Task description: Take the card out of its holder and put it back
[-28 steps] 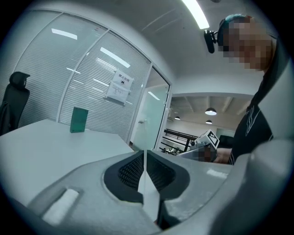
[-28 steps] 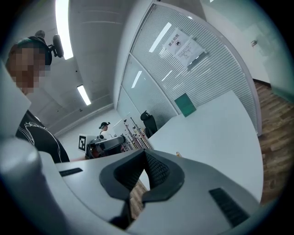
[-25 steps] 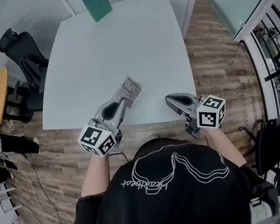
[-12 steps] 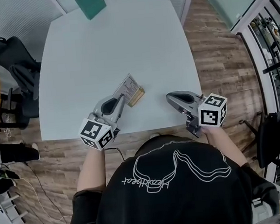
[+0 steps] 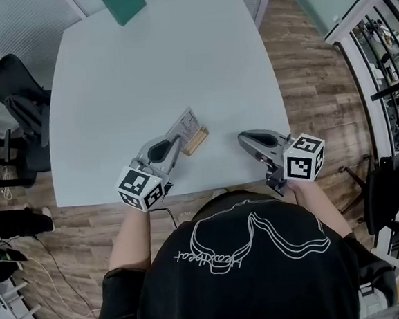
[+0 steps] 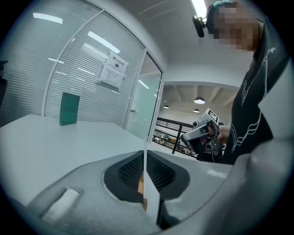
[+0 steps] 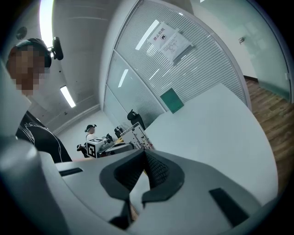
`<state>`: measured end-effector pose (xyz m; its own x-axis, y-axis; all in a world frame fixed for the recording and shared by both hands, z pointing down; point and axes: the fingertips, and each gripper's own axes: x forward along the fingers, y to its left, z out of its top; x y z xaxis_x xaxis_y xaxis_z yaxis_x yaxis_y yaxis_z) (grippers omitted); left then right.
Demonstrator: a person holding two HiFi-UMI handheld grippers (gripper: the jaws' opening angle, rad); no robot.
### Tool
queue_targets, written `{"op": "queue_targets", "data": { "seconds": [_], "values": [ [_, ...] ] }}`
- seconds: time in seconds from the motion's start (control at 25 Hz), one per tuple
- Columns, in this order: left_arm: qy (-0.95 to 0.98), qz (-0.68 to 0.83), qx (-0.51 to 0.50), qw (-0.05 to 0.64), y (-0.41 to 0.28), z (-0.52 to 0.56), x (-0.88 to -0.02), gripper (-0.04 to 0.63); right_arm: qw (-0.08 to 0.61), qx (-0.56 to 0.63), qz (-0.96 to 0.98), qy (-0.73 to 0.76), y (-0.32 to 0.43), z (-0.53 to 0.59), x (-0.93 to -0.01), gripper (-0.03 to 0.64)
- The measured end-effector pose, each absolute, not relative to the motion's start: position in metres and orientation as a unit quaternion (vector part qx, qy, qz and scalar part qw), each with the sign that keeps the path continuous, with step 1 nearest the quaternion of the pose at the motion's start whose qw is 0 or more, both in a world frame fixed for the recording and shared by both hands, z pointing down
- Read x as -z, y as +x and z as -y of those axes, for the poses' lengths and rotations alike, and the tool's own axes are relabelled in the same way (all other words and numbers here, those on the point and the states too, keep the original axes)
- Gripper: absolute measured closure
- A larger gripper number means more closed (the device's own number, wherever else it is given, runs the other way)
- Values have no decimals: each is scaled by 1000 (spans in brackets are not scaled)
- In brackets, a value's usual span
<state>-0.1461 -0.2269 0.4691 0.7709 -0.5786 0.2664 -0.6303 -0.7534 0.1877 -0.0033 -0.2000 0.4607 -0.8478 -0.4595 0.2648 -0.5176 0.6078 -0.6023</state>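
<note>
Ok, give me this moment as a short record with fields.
card: white, printed, edge-on between the left gripper jaws
holder: wooden block beside the card on the table; whether the card is seated is unclear
left gripper: shut on card
right gripper: shut, empty, at the table's near edge
far edge: green board

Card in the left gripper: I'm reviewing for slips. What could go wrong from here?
The left gripper pinches the card by one edge, so it may twist or slip. The wooden holder is unheld, the right gripper shut and apart, so it could lift or tip with the card. Both sit near the front of the table; a drop might go off it.
</note>
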Motion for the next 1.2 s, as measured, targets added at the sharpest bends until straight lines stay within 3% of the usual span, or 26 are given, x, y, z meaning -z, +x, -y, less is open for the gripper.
{"op": "queue_targets", "data": {
  "seconds": [1.2],
  "values": [
    [926,321,-113,164,-142,230,-516,571,51,-372,884,280,-1,198,-483,607]
  ]
}}
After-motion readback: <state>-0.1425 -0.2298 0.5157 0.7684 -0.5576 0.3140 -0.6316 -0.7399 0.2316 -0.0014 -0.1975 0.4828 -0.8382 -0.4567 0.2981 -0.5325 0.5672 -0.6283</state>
